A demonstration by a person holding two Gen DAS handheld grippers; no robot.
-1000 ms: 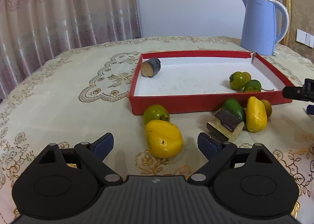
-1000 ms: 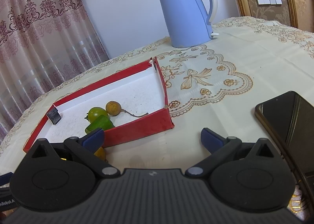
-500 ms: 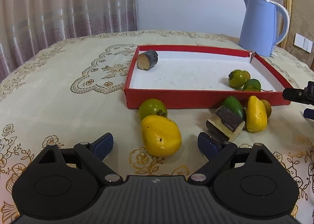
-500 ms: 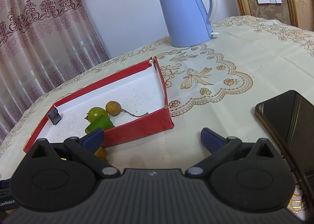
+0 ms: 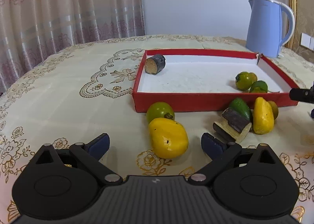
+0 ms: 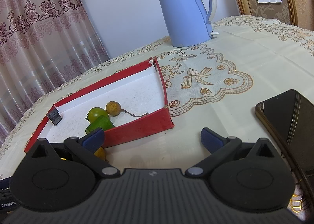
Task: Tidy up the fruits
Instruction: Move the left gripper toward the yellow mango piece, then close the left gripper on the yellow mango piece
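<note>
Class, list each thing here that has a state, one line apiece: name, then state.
Left gripper: empty, fingers opening.
Right gripper: open, empty.
Red tray: lidless, partly filled.
Near yellow fruit: on the cloth, outside the tray.
Kettle: upright, lid shut.
Phone: screen dark.

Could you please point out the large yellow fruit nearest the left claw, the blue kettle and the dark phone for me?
Large yellow fruit (image 5: 167, 139): left wrist view, middle of its front face.
Blue kettle (image 6: 183, 13): right wrist view, centre of its body.
Dark phone (image 6: 290, 118): right wrist view, middle of its screen.
</note>
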